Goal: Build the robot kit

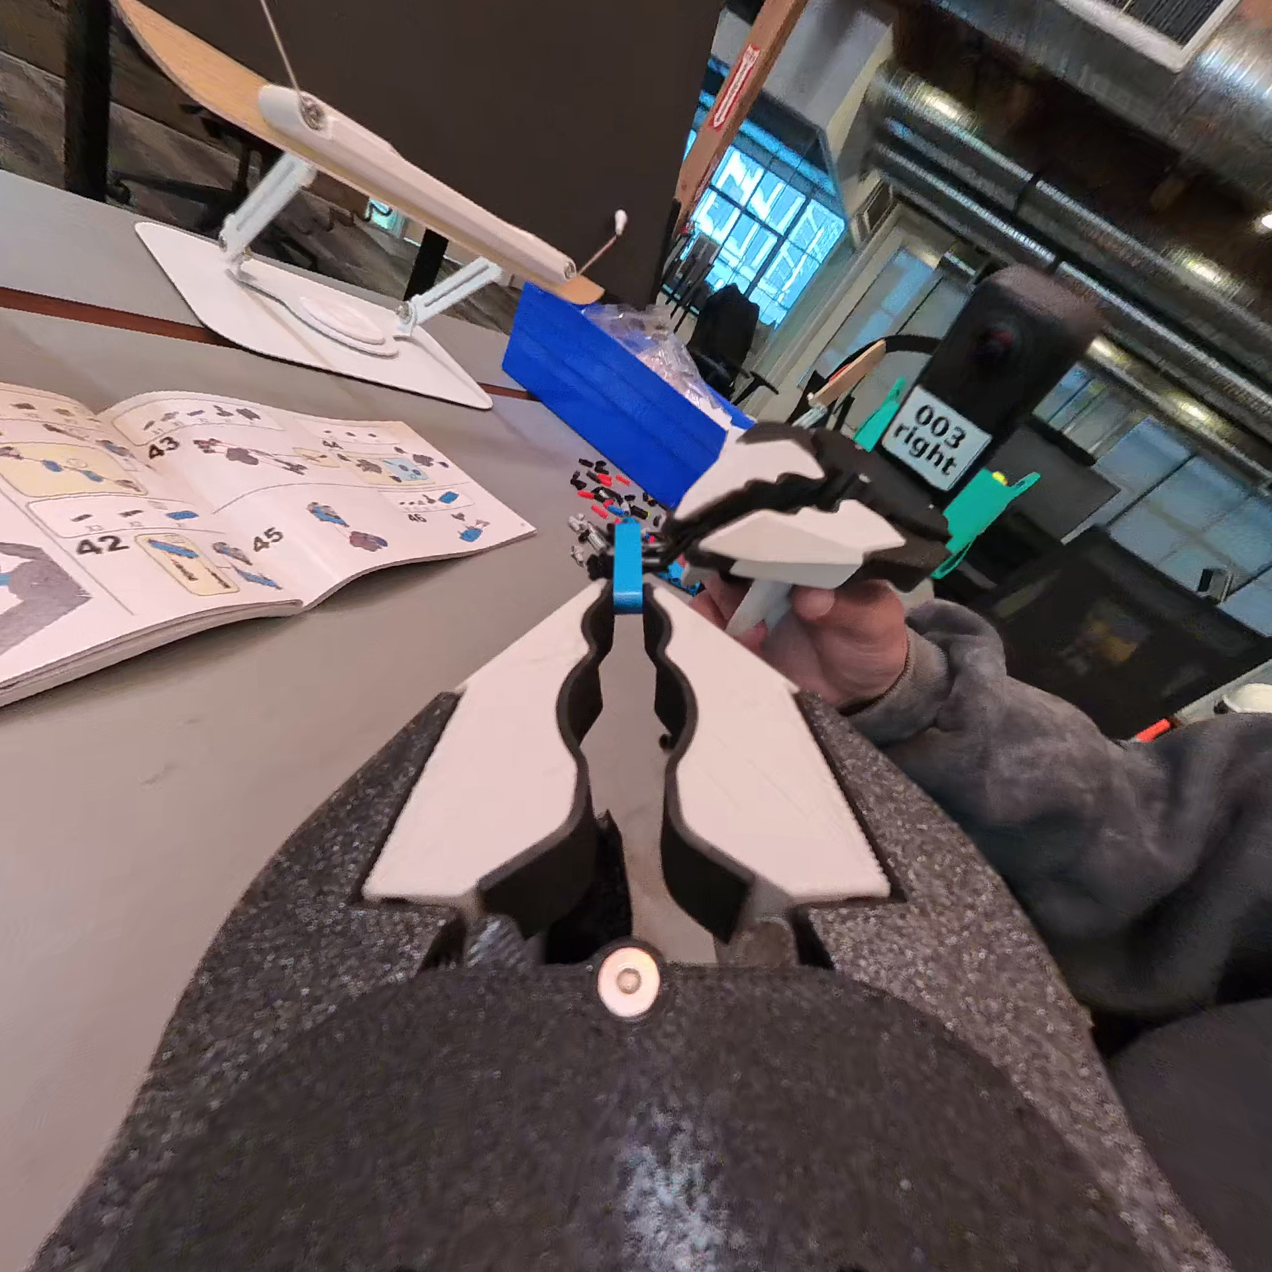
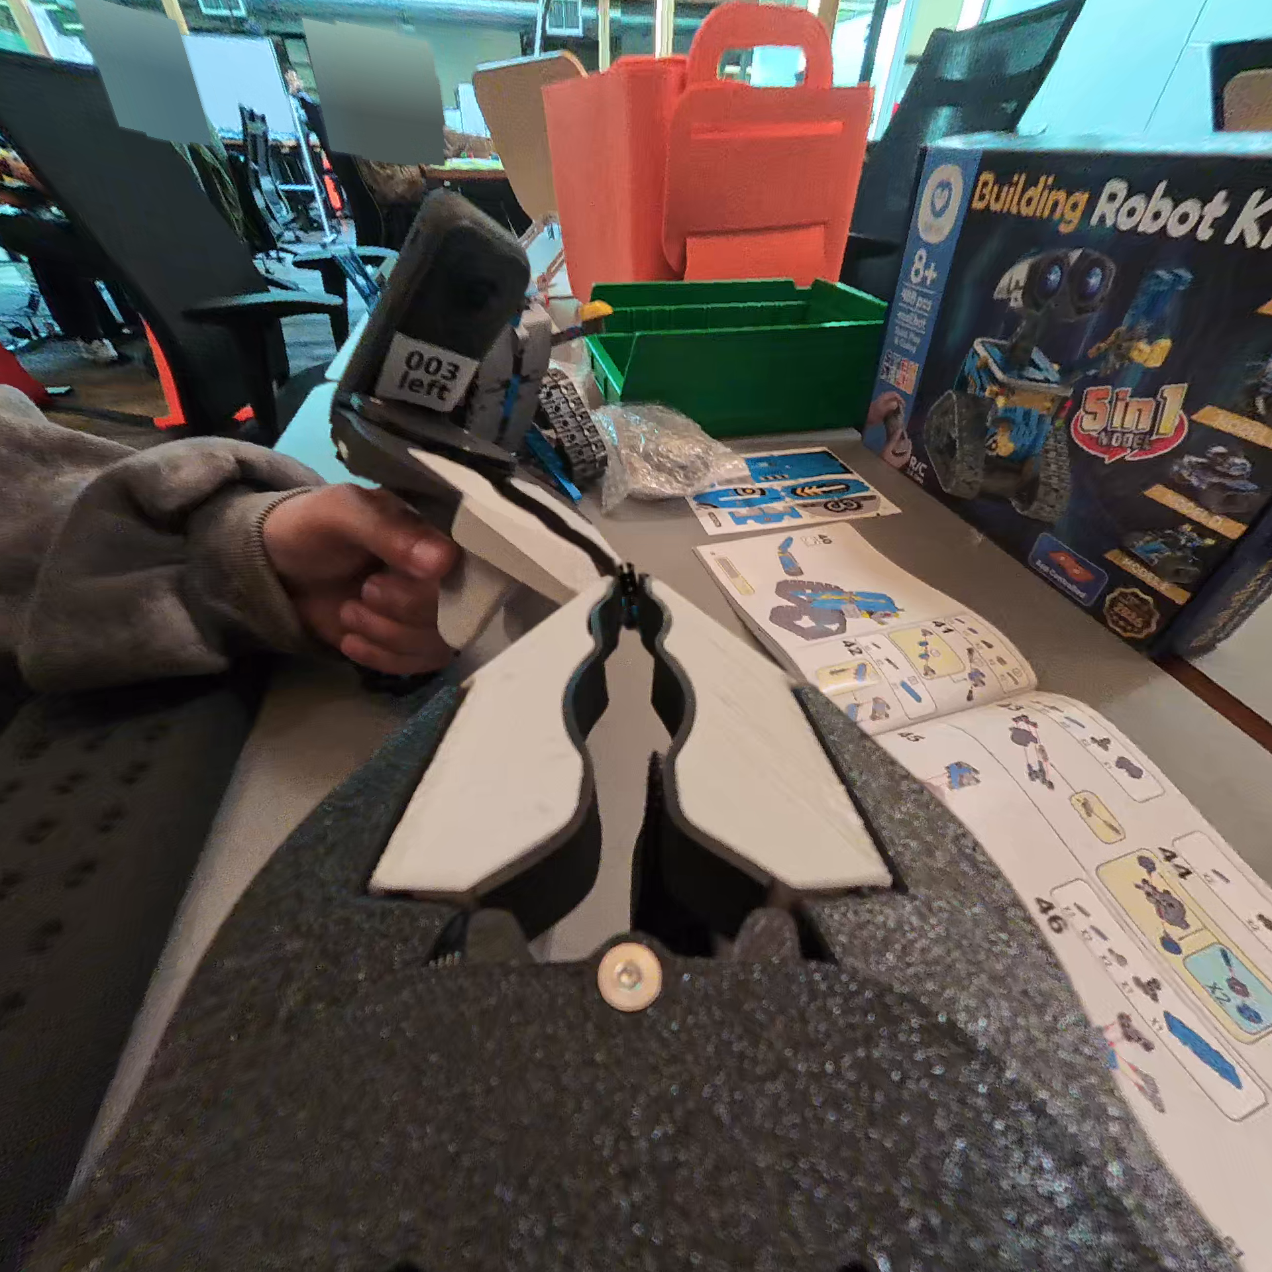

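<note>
My left gripper [image 1: 626,593] is shut on a short blue beam [image 1: 626,561] that stands upright out of its tips, above the grey table [image 1: 206,791]. My right gripper [image 1: 669,544] comes in from the right, and its tips meet the beam's upper part. In the right wrist view my right gripper [image 2: 628,600] is shut on a small black pin [image 2: 628,577]. A sliver of blue shows just below the pin. The left gripper [image 2: 606,561] reaches in from the left there, and its tips touch the pin. A hand in a grey sleeve holds each gripper.
An open instruction booklet [image 1: 241,509] lies left of the grippers and shows in the right wrist view [image 2: 963,723]. Loose small pins [image 1: 606,489] lie by a blue bin [image 1: 619,399]. A green bin [image 2: 729,358], kit box [image 2: 1101,385], tracked model [image 2: 564,420] and sticker sheet [image 2: 791,492] stand behind.
</note>
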